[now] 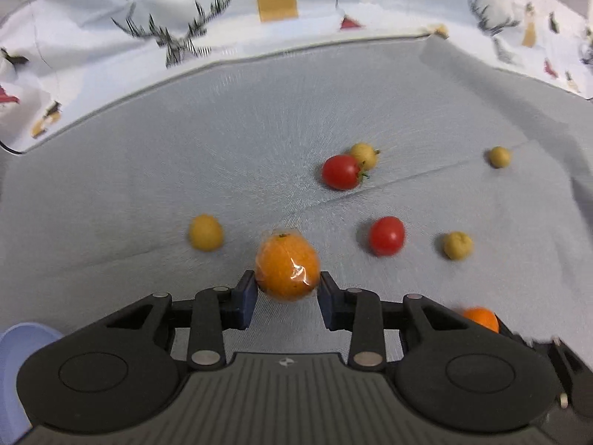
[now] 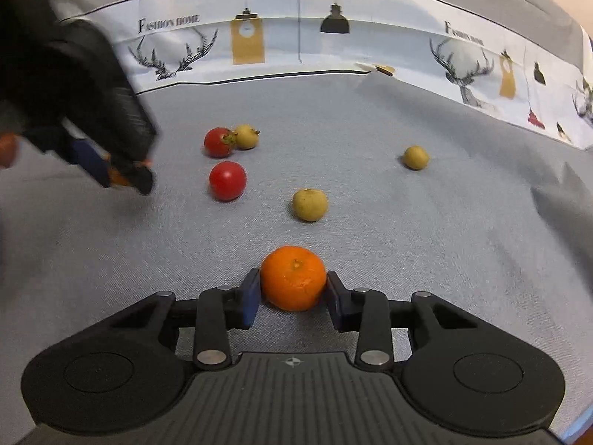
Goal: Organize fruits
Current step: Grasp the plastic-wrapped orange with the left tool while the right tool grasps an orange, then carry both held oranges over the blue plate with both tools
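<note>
the left gripper pinches a plastic-wrapped orange between its two dark blue pads, one pad pressed to each side of the fruit, which sits low over the grey cloth. the right gripper likewise clamps a bare orange, stem dimple facing up, its pads touching both flanks while the fruit rests on the same cloth. from the right wrist view the left gripper shows at the far left as a dark, blurred shape with a sliver of orange between its fingers. scattered on the cloth beyond the held fruit lie two red tomatoes — the far tomato touching a small yellow fruit, the near tomato alone, just right of the wrapped orange. three more yellow fruits sit apart: a left yellow fruit, a right yellow fruit and a far yellow fruit well off toward the cloth's right side. in the left wrist view the bare orange peeks out at the lower right behind the gripper's linkage. a pale blue rim shows at the lower left corner — what it belongs to i cannot tell. a white printed cloth with deer heads, lamps and lettering borders the grey cloth at the back.
</note>
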The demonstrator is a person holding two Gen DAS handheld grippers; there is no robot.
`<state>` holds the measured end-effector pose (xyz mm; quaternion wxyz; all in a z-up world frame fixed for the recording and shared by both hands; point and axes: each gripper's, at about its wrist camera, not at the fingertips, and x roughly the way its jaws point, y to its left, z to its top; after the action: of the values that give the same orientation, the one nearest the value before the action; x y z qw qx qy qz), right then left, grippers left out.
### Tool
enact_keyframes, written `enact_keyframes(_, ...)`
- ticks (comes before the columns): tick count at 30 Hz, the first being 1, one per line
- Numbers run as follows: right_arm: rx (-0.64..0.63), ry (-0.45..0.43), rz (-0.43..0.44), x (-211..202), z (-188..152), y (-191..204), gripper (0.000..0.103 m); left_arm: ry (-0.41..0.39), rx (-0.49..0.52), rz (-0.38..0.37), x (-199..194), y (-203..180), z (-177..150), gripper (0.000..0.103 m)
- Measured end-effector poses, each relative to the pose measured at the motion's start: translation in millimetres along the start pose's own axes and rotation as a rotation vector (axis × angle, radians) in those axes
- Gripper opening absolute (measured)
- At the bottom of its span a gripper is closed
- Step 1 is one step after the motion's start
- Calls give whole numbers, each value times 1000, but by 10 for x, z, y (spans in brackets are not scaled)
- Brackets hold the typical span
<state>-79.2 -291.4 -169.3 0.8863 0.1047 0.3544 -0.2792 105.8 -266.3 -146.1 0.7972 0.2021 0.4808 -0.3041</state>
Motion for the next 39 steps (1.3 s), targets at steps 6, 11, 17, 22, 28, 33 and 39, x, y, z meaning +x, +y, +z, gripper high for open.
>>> enact_keyframes(6,9,-2,24,-300,24,25,38,-41,12,-8,-511,121,-383,39)
enact_keyframes(11,-11,41,9,-375,-115,104,38,24,-7,12,-424,194,-728,39)
enact_keyframes(17,77,95,-7,-171,-183,-3,39,107,-6,21,-179,221,-924,39)
enact_keyframes(22,64,57,-15,-122,-208,21,40,118,-30,12,-78,270,-884,49)
enact_keyframes(28,69,50,-7,-116,-209,-2,41,100,3,26,-14,206,-837,53)
enact_keyframes(33,93,47,2,-136,-195,-47,39,59,61,14,-194,95,-843,41)
enact_keyframes(39,138,30,-18,-375,-93,-136,39,-51,64,0,-811,155,-917,41)
